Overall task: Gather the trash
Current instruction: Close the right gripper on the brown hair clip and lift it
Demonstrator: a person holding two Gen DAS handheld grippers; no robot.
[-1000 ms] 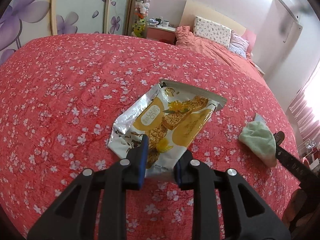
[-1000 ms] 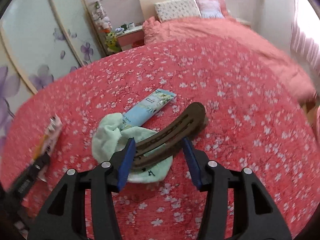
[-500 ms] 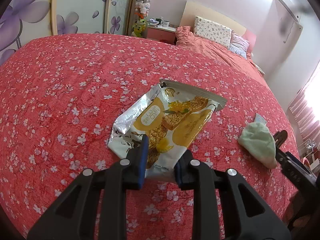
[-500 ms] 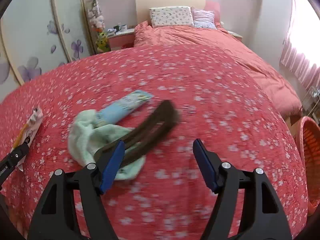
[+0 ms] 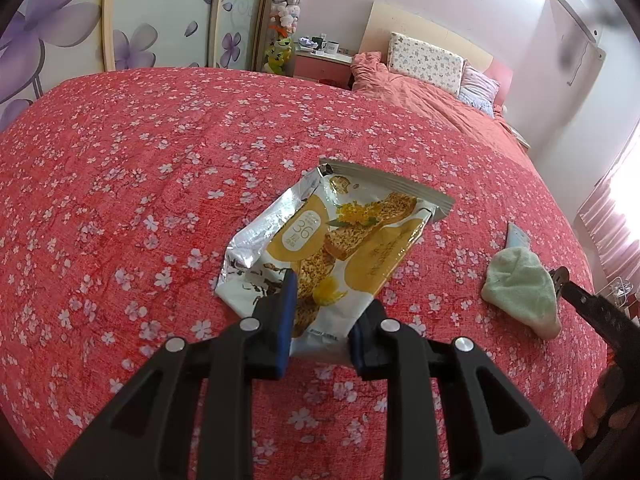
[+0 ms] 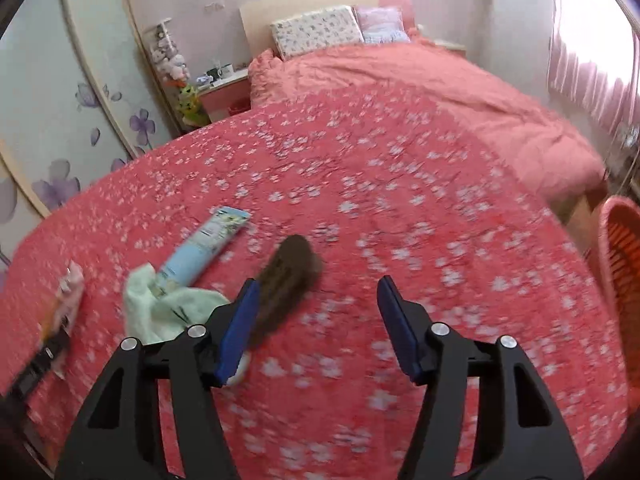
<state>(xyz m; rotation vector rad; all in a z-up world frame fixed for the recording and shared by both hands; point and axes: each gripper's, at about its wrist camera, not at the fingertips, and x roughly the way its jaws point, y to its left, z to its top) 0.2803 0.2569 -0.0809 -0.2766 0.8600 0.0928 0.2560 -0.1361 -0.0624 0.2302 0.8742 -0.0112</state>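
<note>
A silver and yellow snack wrapper (image 5: 336,240) lies on the red flowered bedspread (image 5: 120,200). My left gripper (image 5: 324,312) is shut on the wrapper's near edge. My right gripper (image 6: 316,312) is open and empty; a brown curved hair clip (image 6: 284,280) lies just beside its left finger, partly on a pale green cloth (image 6: 168,308). A light blue wrapper (image 6: 204,244) lies beyond the cloth. The snack wrapper shows at the left edge of the right wrist view (image 6: 66,304). The cloth (image 5: 520,288) and the tip of the right gripper show in the left wrist view.
An orange basket (image 6: 620,280) stands off the bed's right edge. Pillows (image 6: 320,32) and a rumpled duvet lie at the head of the bed. A nightstand (image 5: 320,60) and wardrobe doors with purple flowers stand on the left.
My right gripper opened and let go of the hair clip, then swung right so the basket came into view. My left gripper kept its hold on the snack wrapper.
</note>
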